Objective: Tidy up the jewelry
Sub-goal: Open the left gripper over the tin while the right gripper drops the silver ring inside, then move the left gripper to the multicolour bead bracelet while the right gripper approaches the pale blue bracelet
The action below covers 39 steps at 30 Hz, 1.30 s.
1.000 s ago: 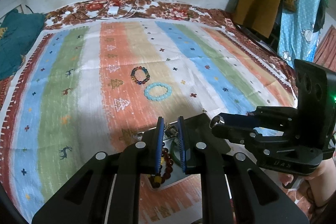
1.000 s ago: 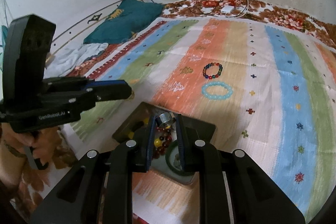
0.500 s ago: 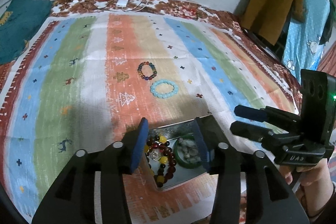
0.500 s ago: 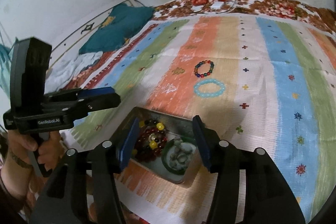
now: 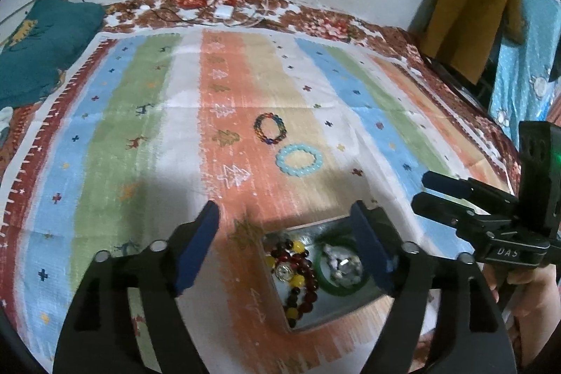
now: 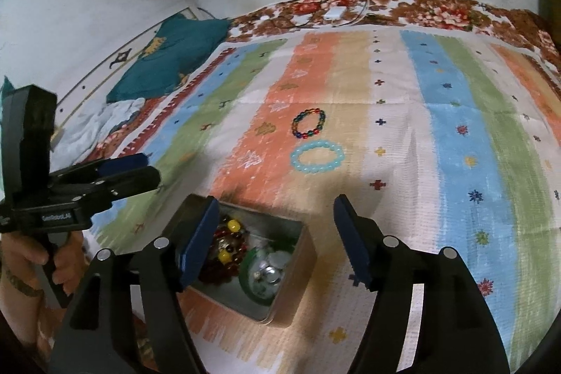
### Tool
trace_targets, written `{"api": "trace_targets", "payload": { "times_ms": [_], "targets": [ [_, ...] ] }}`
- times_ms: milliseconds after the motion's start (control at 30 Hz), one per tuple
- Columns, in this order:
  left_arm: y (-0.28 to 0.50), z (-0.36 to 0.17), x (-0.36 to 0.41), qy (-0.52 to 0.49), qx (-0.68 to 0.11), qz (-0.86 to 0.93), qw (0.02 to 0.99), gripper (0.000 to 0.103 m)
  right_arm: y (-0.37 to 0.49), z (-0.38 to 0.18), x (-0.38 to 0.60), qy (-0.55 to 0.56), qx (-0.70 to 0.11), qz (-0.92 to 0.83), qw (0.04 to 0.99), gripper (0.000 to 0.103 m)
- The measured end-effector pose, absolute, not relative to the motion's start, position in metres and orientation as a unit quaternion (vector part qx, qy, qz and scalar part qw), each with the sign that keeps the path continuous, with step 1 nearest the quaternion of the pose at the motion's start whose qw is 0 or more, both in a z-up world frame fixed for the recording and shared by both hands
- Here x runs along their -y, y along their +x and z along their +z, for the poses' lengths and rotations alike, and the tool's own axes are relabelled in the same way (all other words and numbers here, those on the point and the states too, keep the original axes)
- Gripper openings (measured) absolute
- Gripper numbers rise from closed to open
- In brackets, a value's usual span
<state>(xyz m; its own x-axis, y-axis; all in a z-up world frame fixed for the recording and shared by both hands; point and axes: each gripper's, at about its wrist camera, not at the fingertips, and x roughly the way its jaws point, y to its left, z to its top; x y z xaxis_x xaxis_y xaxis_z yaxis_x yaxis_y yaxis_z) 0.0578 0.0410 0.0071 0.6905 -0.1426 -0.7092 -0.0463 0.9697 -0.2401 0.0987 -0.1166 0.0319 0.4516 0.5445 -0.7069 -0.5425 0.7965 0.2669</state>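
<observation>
An open metal box [image 5: 357,305] [image 6: 298,263] sits on the striped cloth near me. It holds a red and yellow bead bracelet [image 5: 298,272] [image 6: 228,251], a green bangle [image 5: 338,286] [image 6: 250,279] and silver pieces. A multicolour bead bracelet [image 5: 270,128] [image 6: 308,123] and a light blue bead bracelet [image 5: 298,159] [image 6: 317,157] lie farther out on the cloth. My left gripper [image 5: 284,216] is open and empty above the box. My right gripper [image 6: 275,209] is open and empty above the box.
The striped cloth [image 5: 105,128] covers a floral bedspread [image 5: 315,20]. A teal pillow [image 5: 38,58] lies at the far left. Cables and a white charger [image 5: 224,11] lie by the wall. Clothes [image 5: 466,6] hang at the right.
Both grippers were nearly shut over the box a second ago, each on a small silver piece. Both have opened wide and pulled back; the pieces now lie in the box.
</observation>
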Motion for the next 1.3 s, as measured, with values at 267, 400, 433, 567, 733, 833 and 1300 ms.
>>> {"api": "trace_targets", "payload": {
  "times_ms": [267,400,433,567,733,833,1300],
  "targets": [
    [0.068,0.006,-0.047,-0.126,-0.380,-0.016,0.916,0.097,0.112,0.031,0.119,0.007,-0.408,0.308,0.859,0.087],
    [0.076,0.004,-0.048,-0.117,-0.378,-0.009,0.918,0.097,0.120,0.031,0.118,0.005,-0.405,0.303,0.863,0.094],
    [0.079,0.004,-0.048,-0.115,-0.378,-0.007,0.918,0.097,0.122,0.030,0.117,0.003,-0.405,0.302,0.863,0.096],
    [0.094,0.001,-0.051,-0.105,-0.377,0.003,0.920,0.097,0.132,0.027,0.114,-0.003,-0.405,0.296,0.865,0.098],
    [0.112,-0.004,-0.055,-0.099,-0.380,0.002,0.920,0.097,0.147,0.020,0.108,-0.012,-0.413,0.290,0.863,0.098],
    [0.124,-0.007,-0.056,-0.094,-0.384,0.001,0.918,0.097,0.158,0.014,0.103,-0.019,-0.422,0.284,0.861,0.098],
    [0.168,-0.025,-0.067,-0.110,-0.409,-0.004,0.906,0.097,0.200,-0.010,0.089,-0.038,-0.453,0.263,0.851,0.098]
  ]
}}
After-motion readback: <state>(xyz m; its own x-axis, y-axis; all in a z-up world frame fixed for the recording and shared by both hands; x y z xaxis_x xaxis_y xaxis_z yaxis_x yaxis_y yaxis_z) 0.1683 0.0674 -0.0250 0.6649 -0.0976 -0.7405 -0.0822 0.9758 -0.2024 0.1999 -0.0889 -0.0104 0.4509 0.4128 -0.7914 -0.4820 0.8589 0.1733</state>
